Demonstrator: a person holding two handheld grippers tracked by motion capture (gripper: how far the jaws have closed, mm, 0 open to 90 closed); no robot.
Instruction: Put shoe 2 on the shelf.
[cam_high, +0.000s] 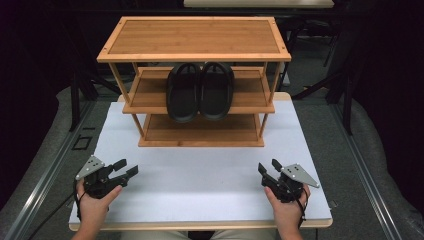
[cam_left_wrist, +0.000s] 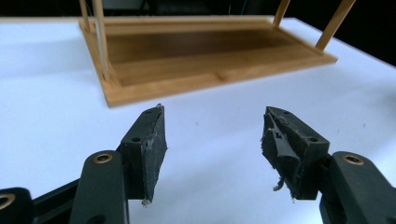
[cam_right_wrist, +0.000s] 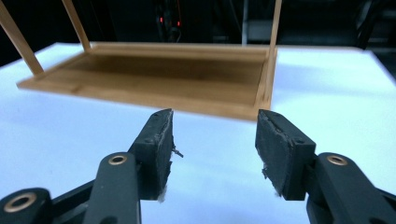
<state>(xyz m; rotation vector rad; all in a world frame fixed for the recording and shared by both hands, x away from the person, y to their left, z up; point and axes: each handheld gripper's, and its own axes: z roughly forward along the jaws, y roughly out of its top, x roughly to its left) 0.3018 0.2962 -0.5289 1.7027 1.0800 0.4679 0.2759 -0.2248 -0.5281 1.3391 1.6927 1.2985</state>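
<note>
Both grippers, left (cam_high: 126, 170) and right (cam_high: 269, 170), rest open and empty near you. Slippers (cam_high: 200, 91) lie ahead on the rack's (cam_high: 194, 52) middle shelf, toes toward you, equidistant.

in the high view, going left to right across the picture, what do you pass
left hand-held gripper → left slipper → right slipper → right hand-held gripper. The slippers sit side by side on the middle shelf of the wooden rack, which spans the centre of the white table.
</note>
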